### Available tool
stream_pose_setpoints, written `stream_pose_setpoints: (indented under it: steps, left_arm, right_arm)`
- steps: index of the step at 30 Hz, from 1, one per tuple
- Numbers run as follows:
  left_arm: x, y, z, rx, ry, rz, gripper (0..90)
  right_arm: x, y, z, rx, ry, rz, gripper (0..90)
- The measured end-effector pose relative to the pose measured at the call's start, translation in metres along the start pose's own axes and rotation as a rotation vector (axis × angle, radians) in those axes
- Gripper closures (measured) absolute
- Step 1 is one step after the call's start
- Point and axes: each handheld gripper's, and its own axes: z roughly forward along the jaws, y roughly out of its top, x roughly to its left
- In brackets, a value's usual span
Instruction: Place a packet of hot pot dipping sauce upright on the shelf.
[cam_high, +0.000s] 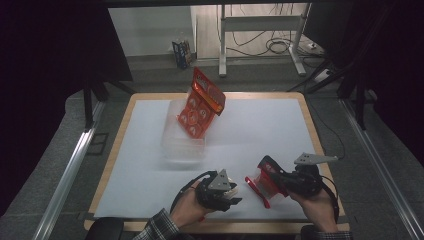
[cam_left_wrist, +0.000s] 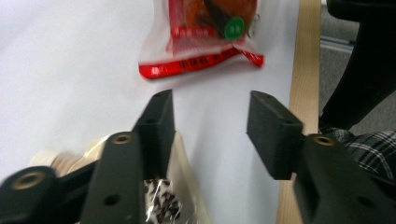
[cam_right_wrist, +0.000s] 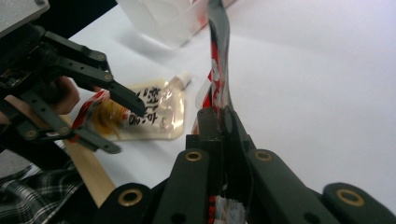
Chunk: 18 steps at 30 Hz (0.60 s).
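**Right gripper clamps a red packet at the desk's near edge while the left stands open over a clear pouch**

Nearest the high camera, two hands come in over the desk's (cam_high: 150, 165) near edge. On the person's right, the right gripper (cam_high: 272, 181) has its jaws together on a red-and-clear snack packet (cam_high: 260, 186), held just above the white surface close to that edge. The right gripper view adds what the high view cannot resolve: both black jaws pinch the thin packet (cam_right_wrist: 219, 70) edge-on, and it stands up from between them, its red print facing sideways.

Beside it, the left gripper (cam_high: 231, 192) has its jaws apart with nothing between them. In the left gripper view white desk shows in the gap, the red packet (cam_left_wrist: 201, 56) lies just beyond the jaw tips, and the wooden rim runs along the right.

A clear spouted pouch (cam_right_wrist: 156, 112) with dark lettering lies flat on the desk beneath the left gripper (cam_right_wrist: 128, 126). The right gripper view shows it whole, its white cap pointing away from the near edge, with a small red-and-amber wrapper (cam_right_wrist: 100, 114) at the jaw tips. In the left gripper view a corner of that pouch (cam_left_wrist: 163, 196) peeks out under the left jaw.

Farther back, toward the far edge, the high view shows a clear plastic box (cam_high: 182, 142) with a large red blister pack (cam_high: 200, 105) leaning upright out of it.
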Motion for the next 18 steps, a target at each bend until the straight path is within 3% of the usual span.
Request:
stream_pose_setpoints:
  steps: [6,10,18]
  left_arm:
    - [0.008,-0.014,-0.018,-0.045,0.017,-0.065,31.9]
    - [0.012,-0.022,-0.027,-0.07,0.028,-0.098,25.7]
    - [0.012,-0.033,-0.041,-0.071,0.072,-0.114,13.0]
  right_arm:
    - [-0.001,0.014,0.0,-0.027,-0.006,-0.013,88.4]
    - [0.0,0.023,0.003,-0.034,-0.006,-0.03,88.5]
    - [0.002,0.043,0.008,-0.052,0.001,-0.07,88.4]
